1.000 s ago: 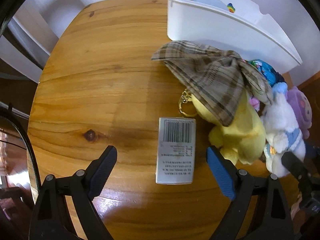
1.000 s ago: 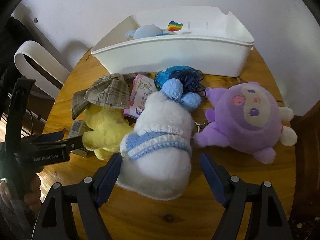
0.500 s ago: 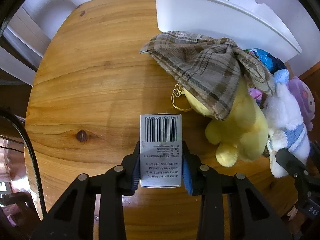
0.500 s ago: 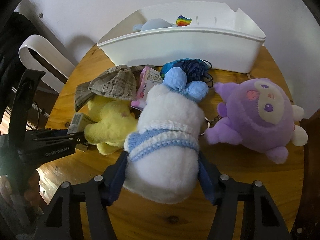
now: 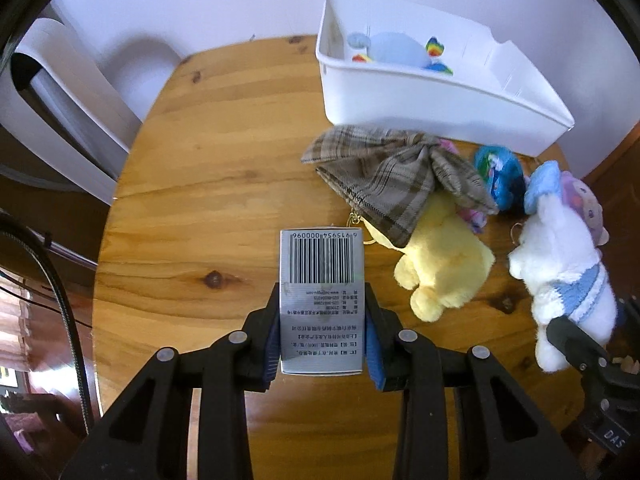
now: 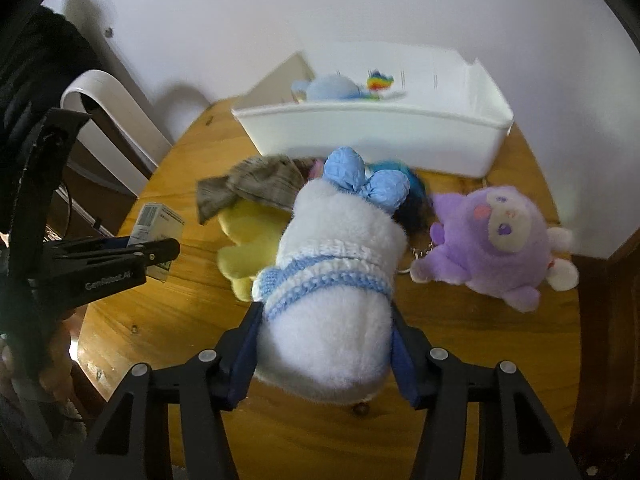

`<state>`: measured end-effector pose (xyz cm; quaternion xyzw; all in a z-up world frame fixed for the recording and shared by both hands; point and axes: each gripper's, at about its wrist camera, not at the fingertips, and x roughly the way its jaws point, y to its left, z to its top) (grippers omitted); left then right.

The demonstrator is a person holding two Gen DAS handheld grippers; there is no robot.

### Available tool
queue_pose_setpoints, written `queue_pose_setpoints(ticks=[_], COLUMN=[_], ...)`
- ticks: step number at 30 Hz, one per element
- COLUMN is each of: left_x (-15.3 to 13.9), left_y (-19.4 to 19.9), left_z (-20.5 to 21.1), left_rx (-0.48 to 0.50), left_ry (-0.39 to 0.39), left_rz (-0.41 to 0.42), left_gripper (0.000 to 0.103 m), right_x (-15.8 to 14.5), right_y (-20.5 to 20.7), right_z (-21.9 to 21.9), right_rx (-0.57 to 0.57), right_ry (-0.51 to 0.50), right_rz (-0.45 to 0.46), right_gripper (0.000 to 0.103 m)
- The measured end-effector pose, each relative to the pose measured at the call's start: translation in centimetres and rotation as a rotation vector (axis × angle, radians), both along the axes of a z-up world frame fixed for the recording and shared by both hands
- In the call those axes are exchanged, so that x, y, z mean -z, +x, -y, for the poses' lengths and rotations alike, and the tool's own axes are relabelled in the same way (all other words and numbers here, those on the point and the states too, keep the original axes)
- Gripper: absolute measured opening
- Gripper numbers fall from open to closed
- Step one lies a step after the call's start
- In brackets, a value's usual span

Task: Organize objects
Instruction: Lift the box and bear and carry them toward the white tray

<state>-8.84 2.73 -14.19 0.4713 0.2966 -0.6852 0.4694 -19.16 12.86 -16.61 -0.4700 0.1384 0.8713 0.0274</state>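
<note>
Two views, each with a grip in it.
Left wrist: your left gripper (image 5: 322, 330) has its jaws clamped on the box (image 5: 322, 280), barcode end up, above the counter (image 5: 208, 184); yellow plush (image 5: 444, 256) under a plaid cloth (image 5: 392, 180) beside it; bin (image 5: 436, 108) behind.
Right wrist: your right gripper (image 6: 324, 354) jaws are closing on the white plush (image 6: 332, 280), pads pressing its sides; purple plush (image 6: 496, 240) just right.

Soft daylight, perhaps motion-blurred, fisheye-warped.
</note>
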Motion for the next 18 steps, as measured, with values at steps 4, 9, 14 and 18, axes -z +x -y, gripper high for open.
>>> queue_pose_setpoints(ticks=[4,9,14,18], left_x=[-1.3,-3.2,-5.9,-8.1], left_y=[1.7,2.4,2.6,2.1], left_z=[-0.2,0.2,-1.5,-2.3], left_rx=[0.002,0.009,0.019,0.04], left_ry=[-0.026,-0.066,-0.111,-0.152], left_rz=[-0.011,-0.032,-0.062,-0.082], left_gripper=[0.037,0.037,0.037,0.037], right_x=[-2.0,-4.0,-6.0,-7.5], right_y=[1.3,2.7,4.2,6.1], right_z=[0.7,1.1,1.6,1.3], right_rx=[-0.005,-0.001,0.011,0.024], right_ry=[0.024,0.036,0.074,0.088], right_rz=[-0.052,-0.106,-0.157,-0.214], right_gripper=[0.058,0.058,0.058,0.058])
